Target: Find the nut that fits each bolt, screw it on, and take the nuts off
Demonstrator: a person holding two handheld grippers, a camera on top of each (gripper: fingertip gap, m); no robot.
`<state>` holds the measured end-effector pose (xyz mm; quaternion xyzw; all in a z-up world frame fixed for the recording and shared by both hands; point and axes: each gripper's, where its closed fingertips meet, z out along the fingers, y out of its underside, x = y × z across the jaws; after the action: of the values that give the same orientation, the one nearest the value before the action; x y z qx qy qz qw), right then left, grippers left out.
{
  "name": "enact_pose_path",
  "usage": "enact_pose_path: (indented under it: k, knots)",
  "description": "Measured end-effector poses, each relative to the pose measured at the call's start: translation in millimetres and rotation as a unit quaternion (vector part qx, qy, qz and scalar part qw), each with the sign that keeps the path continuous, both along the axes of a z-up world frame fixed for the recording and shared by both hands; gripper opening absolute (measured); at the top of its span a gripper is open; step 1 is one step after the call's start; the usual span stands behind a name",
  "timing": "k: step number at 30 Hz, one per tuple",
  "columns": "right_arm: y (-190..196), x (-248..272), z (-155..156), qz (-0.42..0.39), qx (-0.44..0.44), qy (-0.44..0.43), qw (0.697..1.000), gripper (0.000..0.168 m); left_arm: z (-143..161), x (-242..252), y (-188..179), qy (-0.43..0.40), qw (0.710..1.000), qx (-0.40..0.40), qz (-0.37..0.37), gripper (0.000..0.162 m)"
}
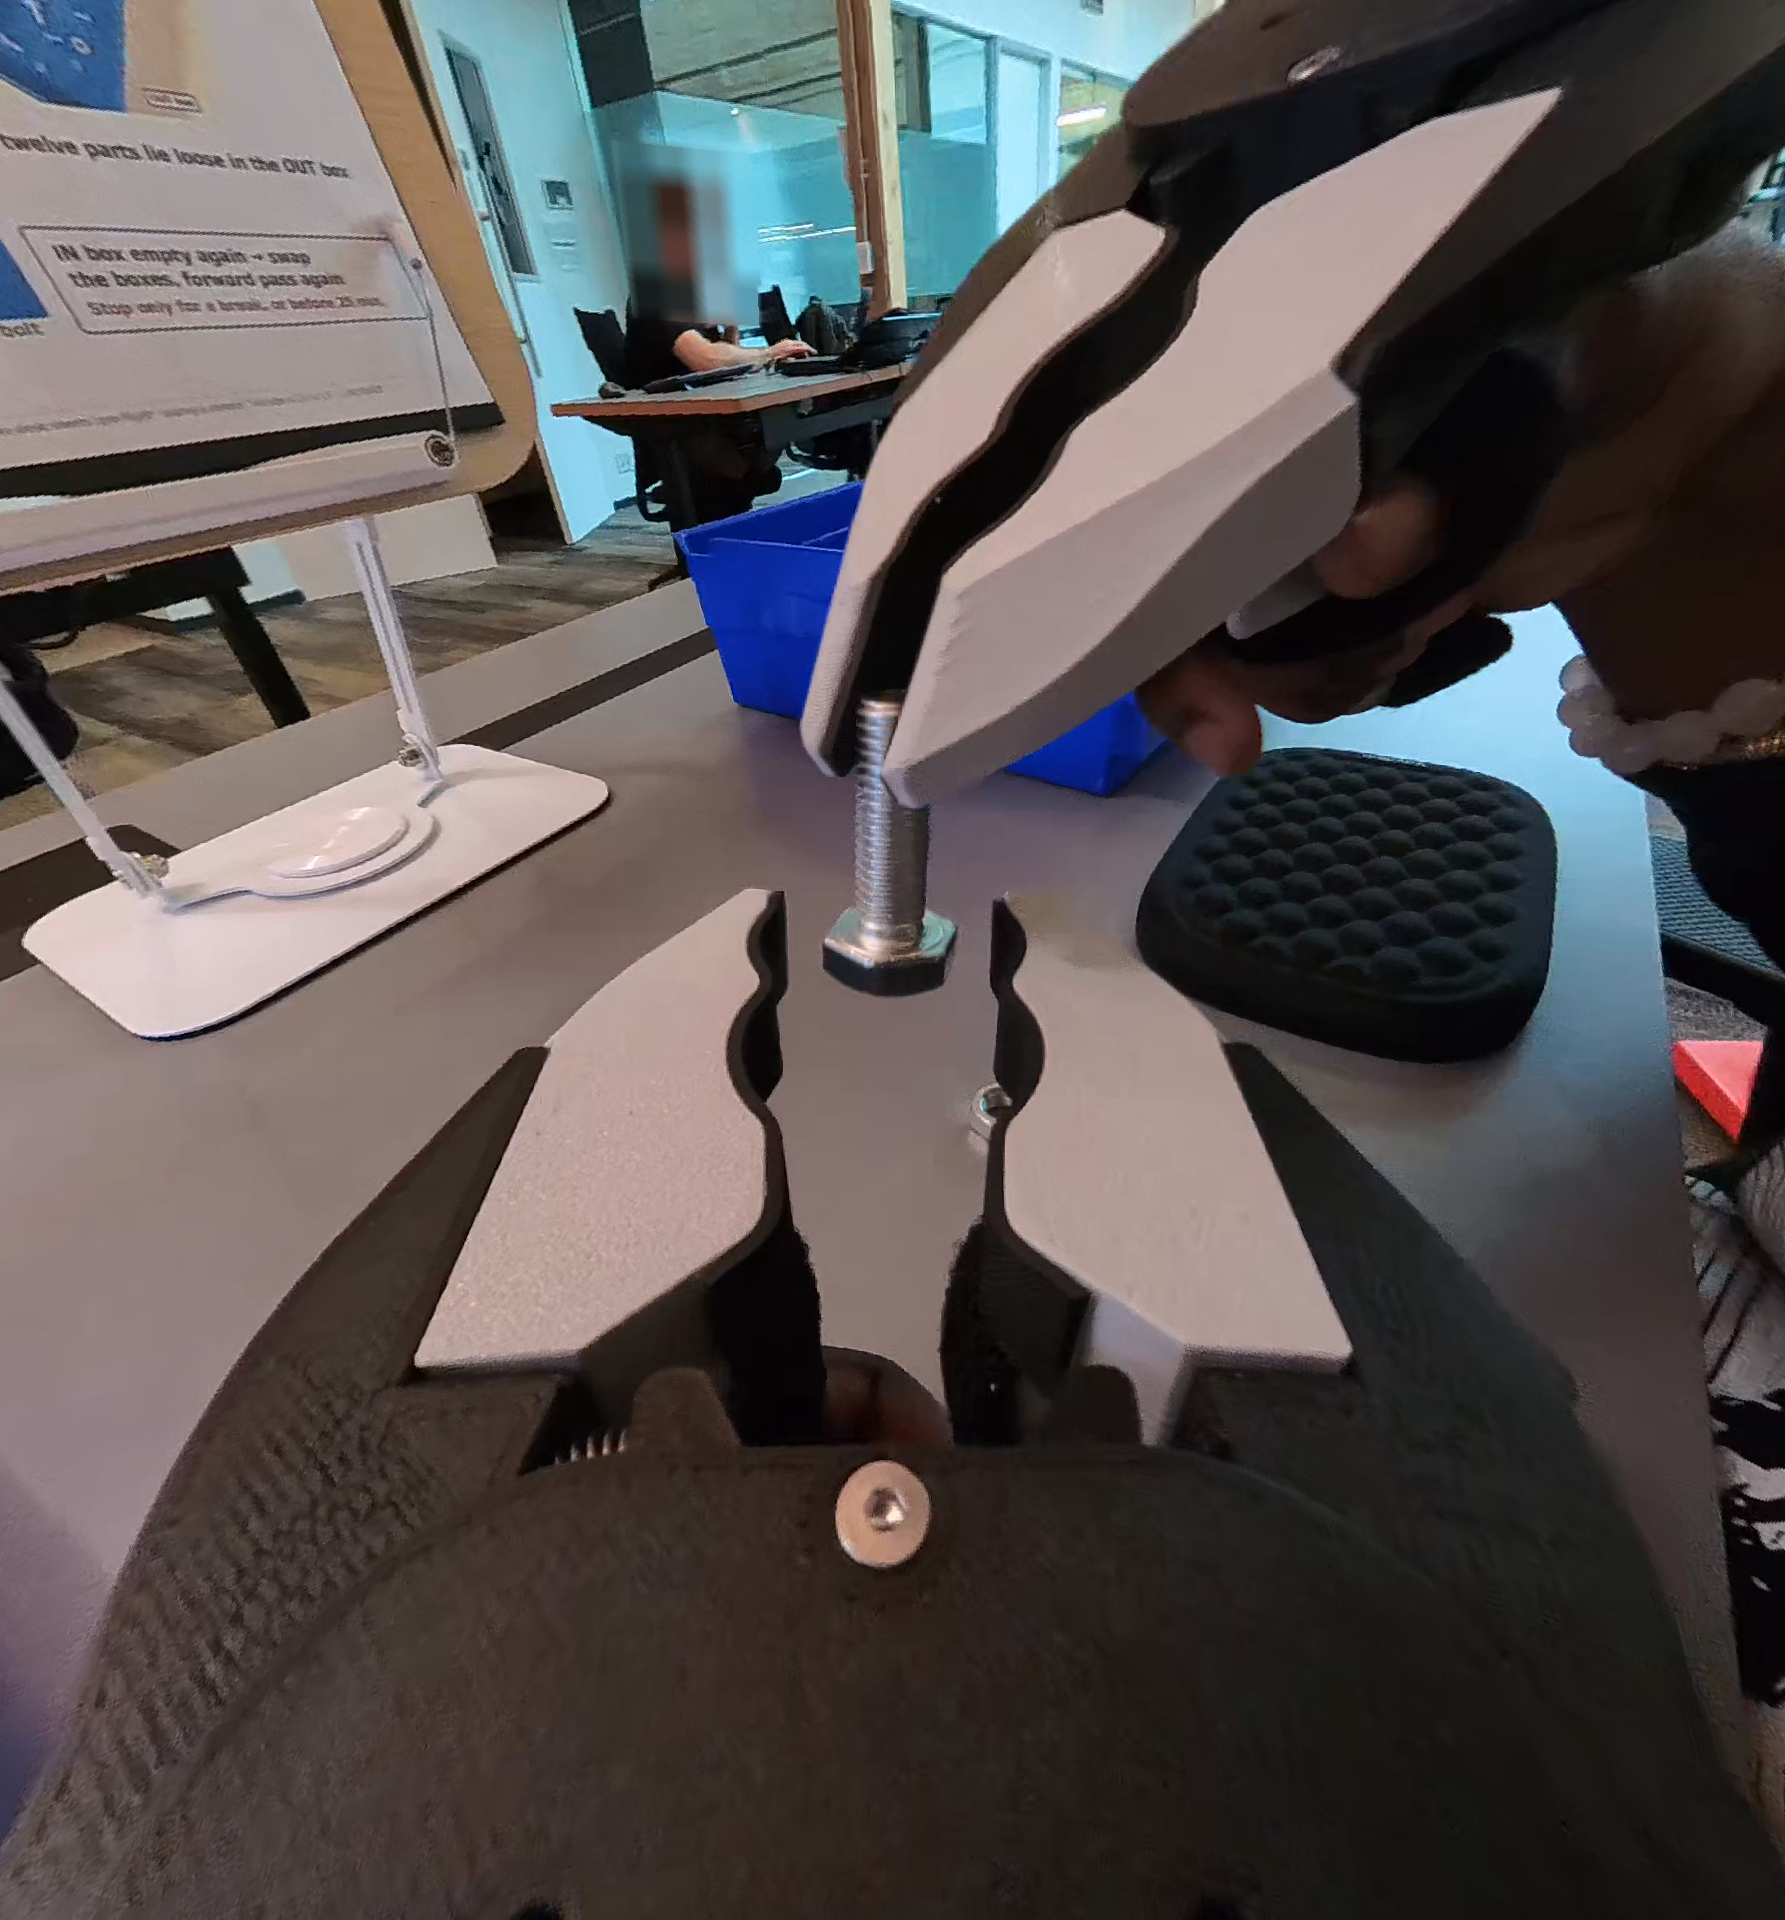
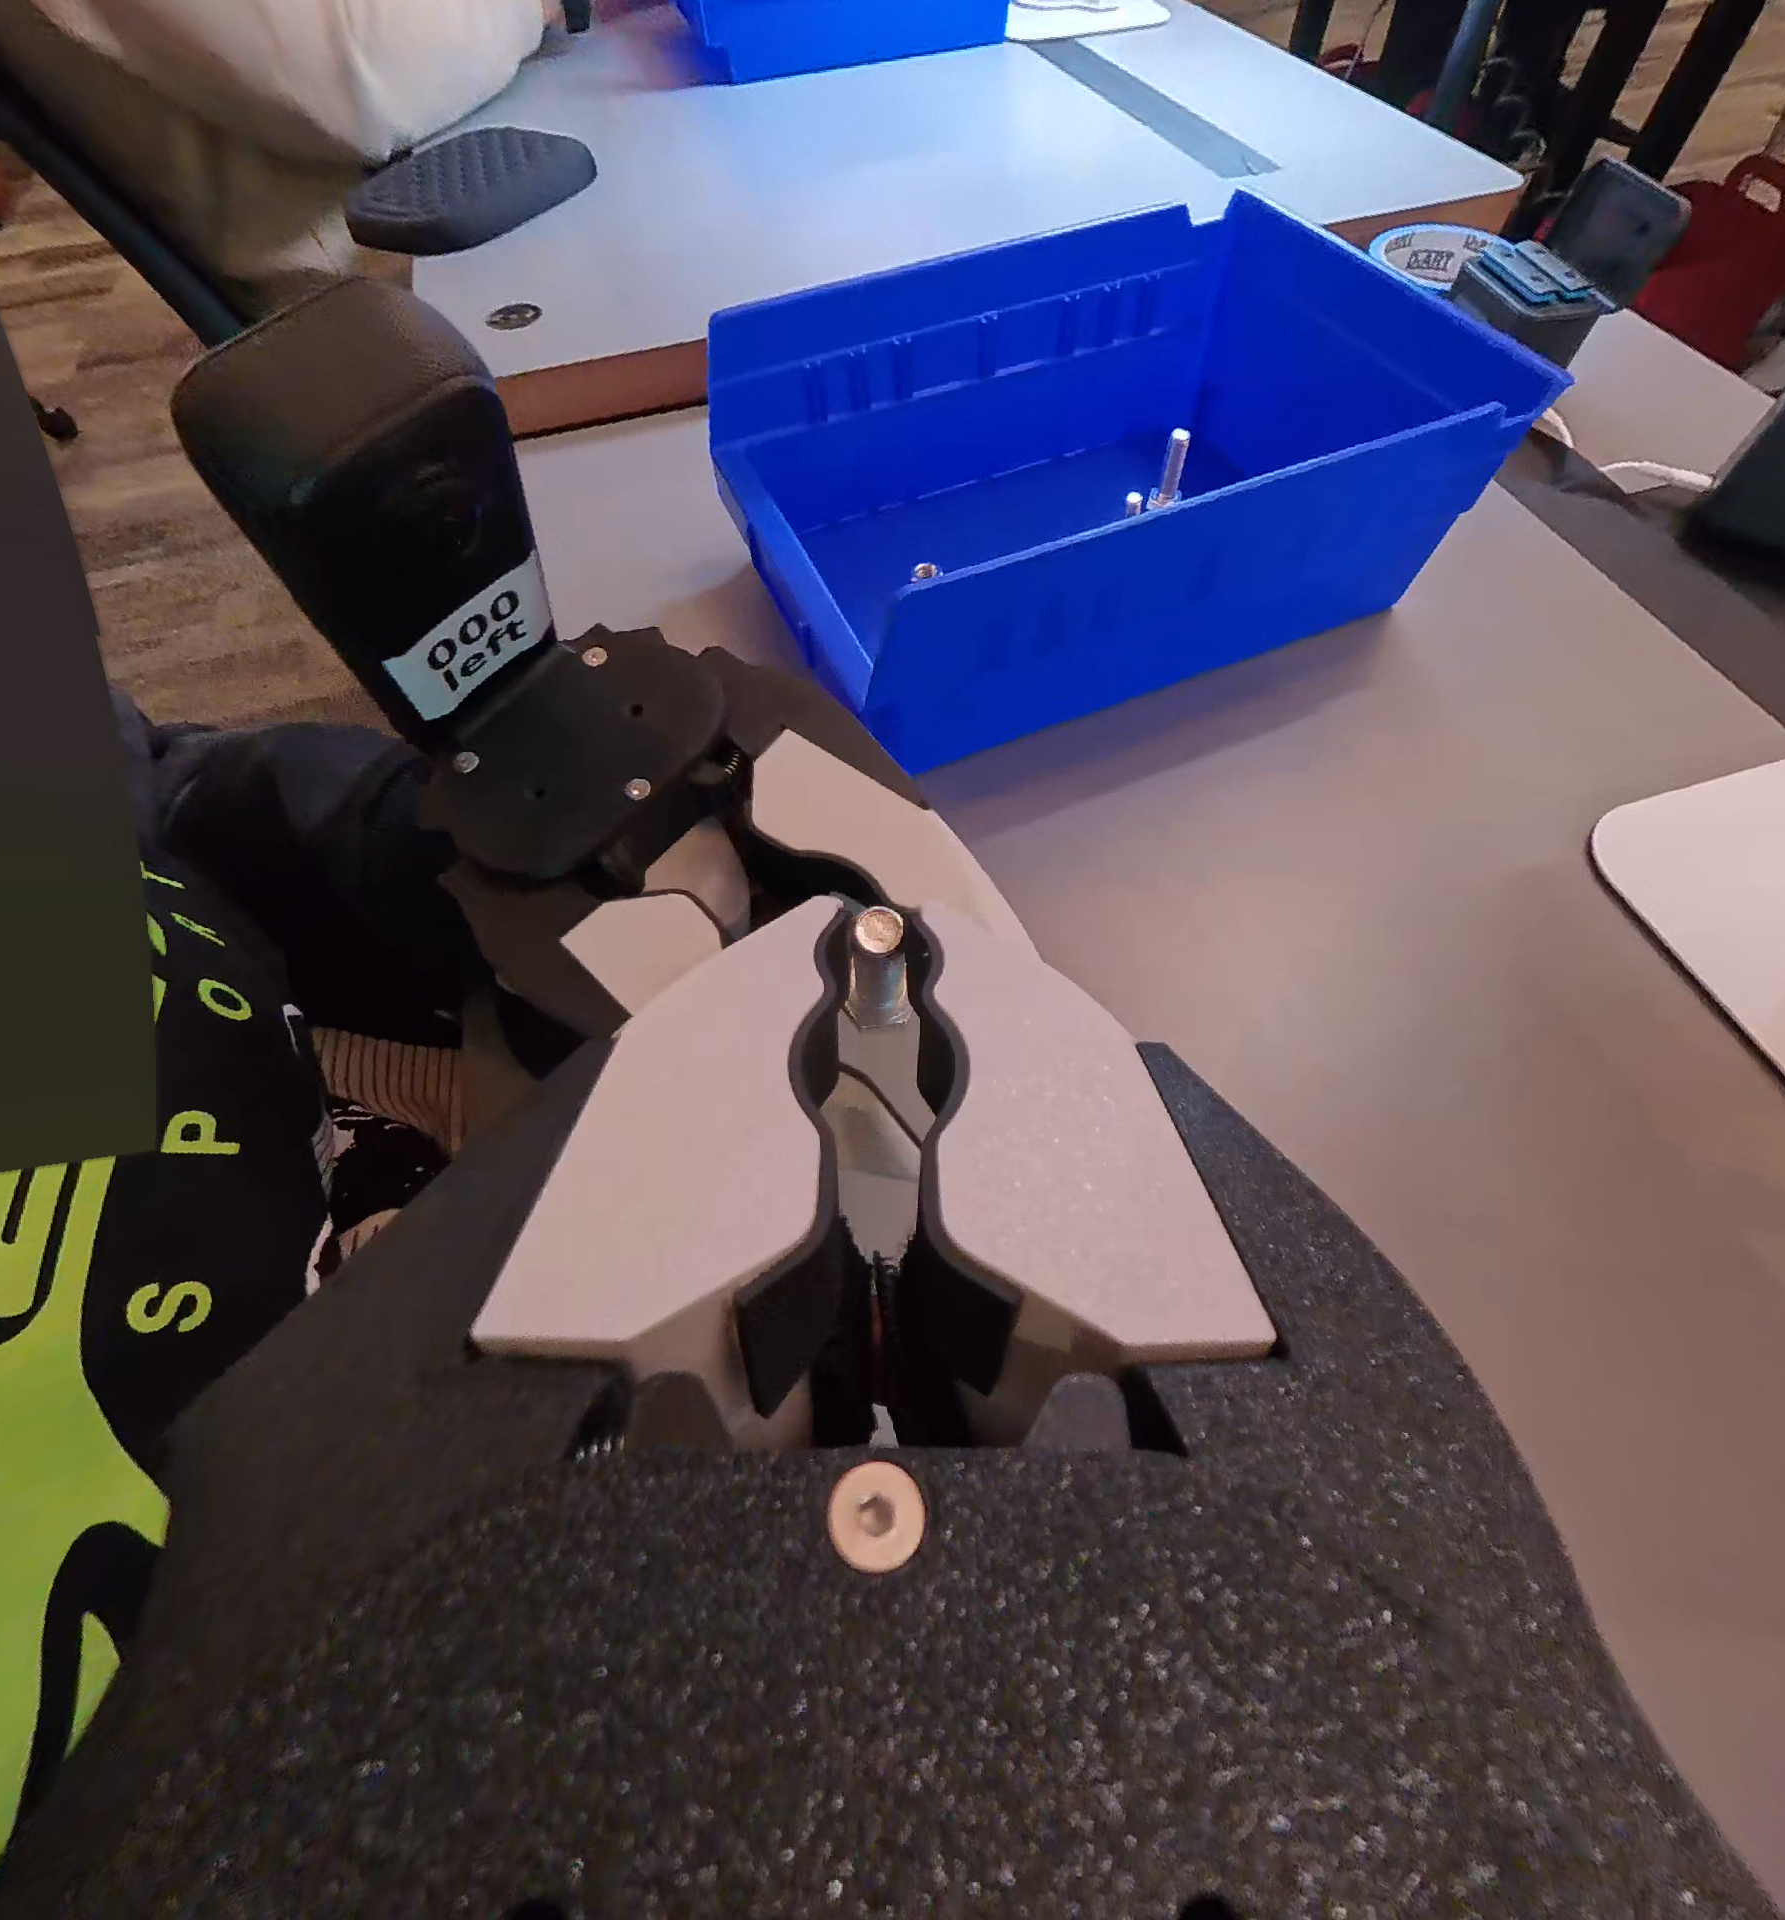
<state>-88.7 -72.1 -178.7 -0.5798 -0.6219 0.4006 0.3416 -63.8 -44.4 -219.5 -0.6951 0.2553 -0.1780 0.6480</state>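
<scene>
the right gripper [image 1: 872, 743] is clamped on the threaded end of a bolt [image 1: 890, 883], head hanging down above the table [image 1: 348, 1091]. the left gripper [image 1: 888, 997] has its fingers apart, empty, flanking the bolt head. no nut sits on this bolt; a loose nut [image 1: 989, 1110] lies on the table beneath. the blue bin [image 2: 1127, 623] holds further parts, so most of the work appears left. the table between bin and near edge offers room.

The left claw [image 1: 888, 997] is gaping, with the hanging bolt [image 1: 888, 862] blocking its mouth at 12 o'clock. A nut [image 1: 987, 1110] is lying underneath on open surface [image 1: 452, 1122]; a stand [image 1: 327, 873] is crowding 10 o'clock, a black pad [image 1: 1355, 894] 2 o'clock.
</scene>
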Motion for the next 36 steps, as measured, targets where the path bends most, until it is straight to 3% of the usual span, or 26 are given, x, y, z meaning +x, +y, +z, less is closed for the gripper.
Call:
enact_pose_path:
  k: [15, 24, 27, 29, 33, 36]
  knots:
    - [-8, 10, -3, 0.055, 0.01, -0.017, 0.998, 0.01, -2, 14, -12, 0.003, 0.998, 0.0, -0.066, 0.016]
    - [-5, 9, -2, 0.046, 0.008, 0.006, 0.999, 0.01, -3, 14, -11, 0.001, 0.998, -0.003, -0.065, 0.015]
    - [9, 17, 4, 0.016, 0.007, 0.048, 0.999, 0.031, -3, 9, -8, -0.013, 0.999, -0.011, -0.051, 0.015]
    - [25, 31, -10, -0.005, 0.003, 0.031, 1.0, 0.038, -1, 6, -7, -0.025, 0.998, -0.013, -0.047, 0.015]
    - [38, 60, -75, 0.008, 0.0, -0.119, 0.993, 0.05, -2, 5, -6, -0.036, 0.998, -0.02, -0.052, 0.015]
    - [37, 64, -106, 0.033, 0.033, -0.177, 0.983, 0.042, -3, 6, -7, -0.035, 0.997, -0.022, -0.058, 0.015]
